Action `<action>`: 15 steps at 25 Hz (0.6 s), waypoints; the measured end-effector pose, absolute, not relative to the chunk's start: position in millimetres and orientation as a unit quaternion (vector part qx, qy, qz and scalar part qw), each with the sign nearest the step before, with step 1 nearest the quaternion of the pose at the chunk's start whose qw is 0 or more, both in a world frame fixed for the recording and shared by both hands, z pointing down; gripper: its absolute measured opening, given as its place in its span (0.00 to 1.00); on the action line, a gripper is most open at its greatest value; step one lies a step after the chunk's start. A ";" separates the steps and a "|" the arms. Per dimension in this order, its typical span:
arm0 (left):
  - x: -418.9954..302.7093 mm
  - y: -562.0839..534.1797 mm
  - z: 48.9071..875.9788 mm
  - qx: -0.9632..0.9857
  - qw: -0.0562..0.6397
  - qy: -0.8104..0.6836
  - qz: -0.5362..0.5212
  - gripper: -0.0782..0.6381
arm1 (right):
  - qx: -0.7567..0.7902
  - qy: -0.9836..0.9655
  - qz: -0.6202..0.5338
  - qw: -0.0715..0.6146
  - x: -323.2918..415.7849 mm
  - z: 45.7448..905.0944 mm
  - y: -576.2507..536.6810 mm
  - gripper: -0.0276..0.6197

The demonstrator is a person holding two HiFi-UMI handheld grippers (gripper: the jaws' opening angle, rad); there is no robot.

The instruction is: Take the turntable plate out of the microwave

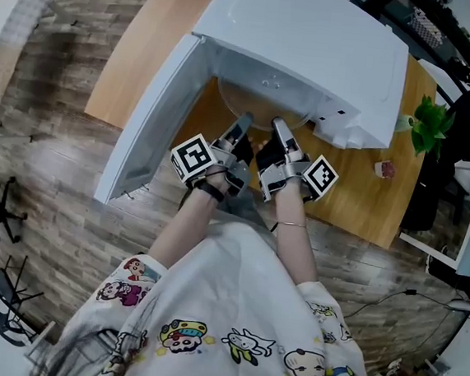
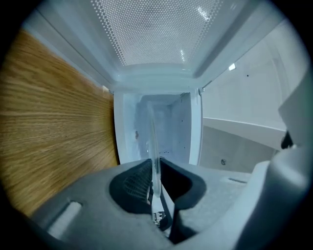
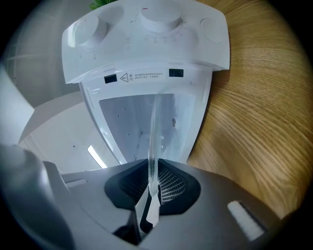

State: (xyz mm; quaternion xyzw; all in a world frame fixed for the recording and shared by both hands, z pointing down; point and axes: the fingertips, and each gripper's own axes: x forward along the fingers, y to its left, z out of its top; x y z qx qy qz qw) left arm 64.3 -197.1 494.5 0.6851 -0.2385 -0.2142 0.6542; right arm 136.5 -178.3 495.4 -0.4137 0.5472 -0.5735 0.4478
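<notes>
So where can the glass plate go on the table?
Bare wood shows on the table in front of the microwave, up to the small pink thing. More lies beyond the open door. Near the plant it's tight.

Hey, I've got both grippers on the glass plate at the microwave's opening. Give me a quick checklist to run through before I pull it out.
1. Is the left gripper shut on the rim of the turntable plate: ok.
2. Is the right gripper shut on the same rim: ok.
3. Is the microwave door swung wide, out of the path: ok.
4. Is the plate out of the microwave: not ok; the head view shows part of it inside the opening.
5. Is the plate lifted off whatever carries it inside: cannot tell.
6. Is there bare table in front for setting it down: ok.
</notes>
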 end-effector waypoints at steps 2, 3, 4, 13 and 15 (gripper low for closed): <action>60.6 -194.1 492.6 0.686 0.653 -0.236 -0.214 0.17 | -0.413 0.548 -0.572 0.449 132.5 493.7 -175.2 0.13; 59.5 -192.8 491.8 0.687 0.653 -0.235 -0.214 0.17 | -0.415 0.548 -0.571 0.449 131.5 493.3 -173.6 0.13; 58.6 -191.5 491.2 0.687 0.654 -0.234 -0.213 0.17 | -0.416 0.548 -0.570 0.449 130.8 492.9 -172.0 0.13; 44.4 -171.6 485.1 0.695 0.656 -0.215 -0.201 0.17 | -0.428 0.539 -0.556 0.465 115.0 487.2 -148.7 0.13; 36.9 -162.6 478.4 0.696 0.657 -0.205 -0.203 0.17 | -0.431 0.538 -0.553 0.468 106.4 483.7 -138.3 0.13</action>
